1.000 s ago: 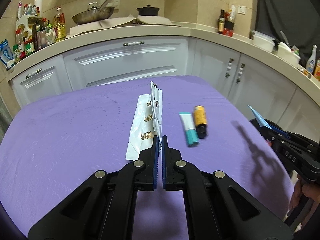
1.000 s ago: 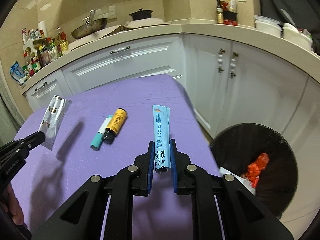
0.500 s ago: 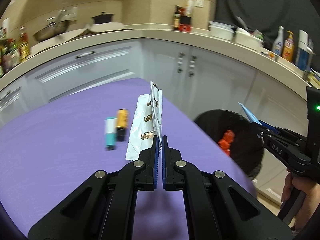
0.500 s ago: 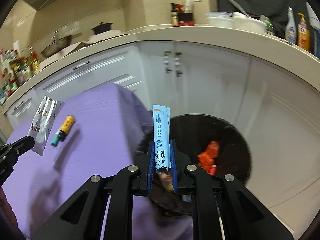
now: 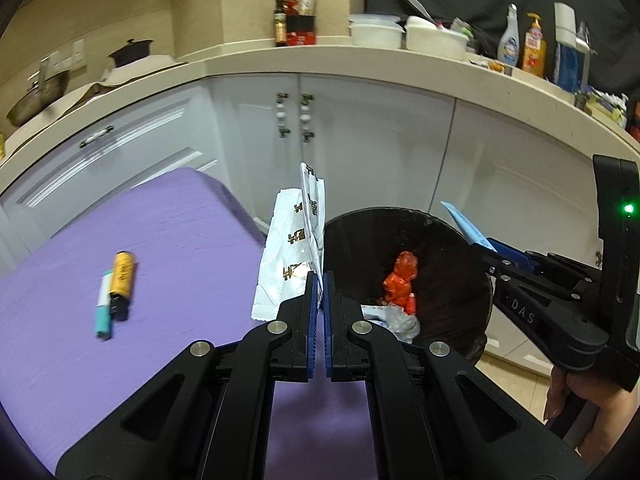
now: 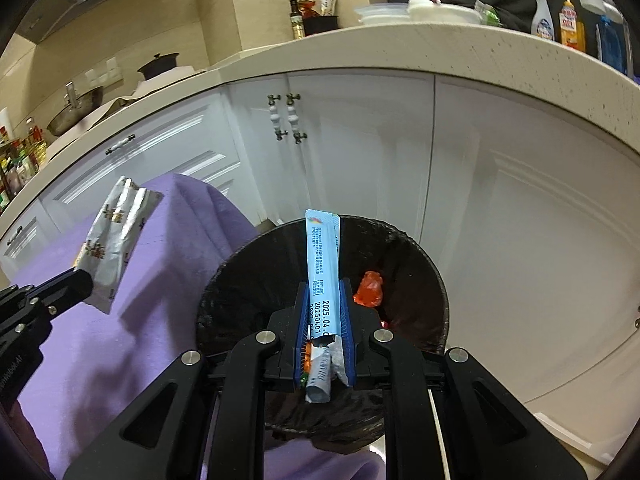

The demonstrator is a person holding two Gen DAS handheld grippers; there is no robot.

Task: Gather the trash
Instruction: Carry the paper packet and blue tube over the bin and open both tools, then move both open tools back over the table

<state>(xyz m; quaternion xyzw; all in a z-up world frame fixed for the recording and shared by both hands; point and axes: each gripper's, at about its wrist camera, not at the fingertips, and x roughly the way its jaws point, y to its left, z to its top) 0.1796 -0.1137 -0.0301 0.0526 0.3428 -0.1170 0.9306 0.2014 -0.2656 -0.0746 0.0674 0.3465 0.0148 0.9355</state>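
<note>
beige tiled wall (image 5: 248, 8) | white cabinets (image 5: 372, 148) | cream countertop (image 6: 400, 50)

Bin (image 6: 248, 264) mouth open below; cabinets (image 6: 500, 184) close behind, table (image 5: 168, 240) beside

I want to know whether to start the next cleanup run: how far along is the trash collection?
Done: the black bin already holds a red wrapper and some crumpled plastic. In hand: the left gripper pinches a white sachet and the right gripper a blue stick packet, both near the bin, not yet dropped. Left: an amber bottle and a teal tube on the purple tablecloth.
</note>
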